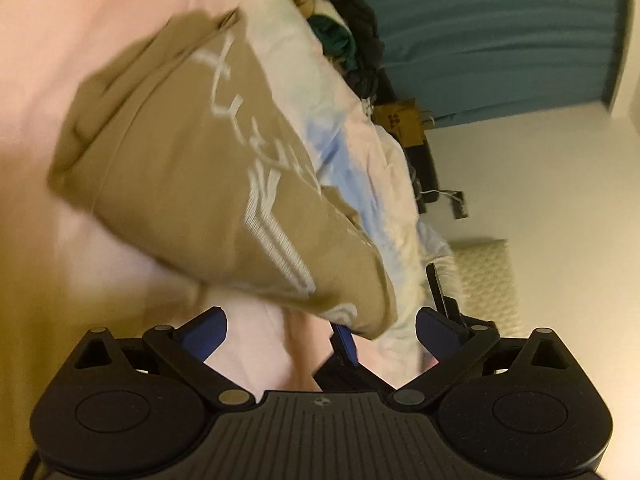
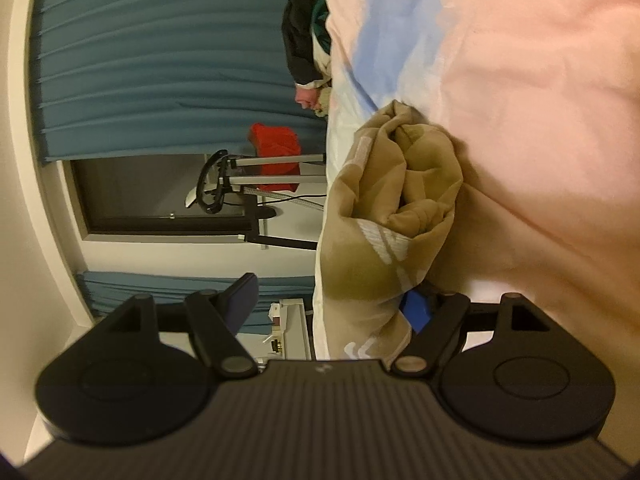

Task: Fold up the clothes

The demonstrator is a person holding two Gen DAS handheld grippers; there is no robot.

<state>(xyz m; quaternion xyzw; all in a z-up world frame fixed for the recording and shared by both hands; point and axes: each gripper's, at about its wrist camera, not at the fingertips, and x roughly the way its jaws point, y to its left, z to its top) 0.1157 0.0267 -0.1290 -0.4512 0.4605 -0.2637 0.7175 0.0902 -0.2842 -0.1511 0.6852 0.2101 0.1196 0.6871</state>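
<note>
Tan garment (image 2: 372, 208) between right claw (image 2: 332, 304) fingers

The white print on the tan garment (image 1: 192, 168) is smeared by motion in the left wrist view, so the letters cannot be read. Its lower corner hides part of the right gripper (image 1: 348, 340), of which only one blue pad and some black body show. The pile of dark clothes (image 1: 352, 40) at the far end of the bed (image 1: 60, 40) is too small to tell piece by piece.

In the right wrist view, the garment's lower edge goes behind the gripper body, and one blue pad (image 2: 416, 310) is mostly covered by the cloth. The red object (image 2: 276, 148) near the curtain (image 2: 160, 60) is unclear.
</note>
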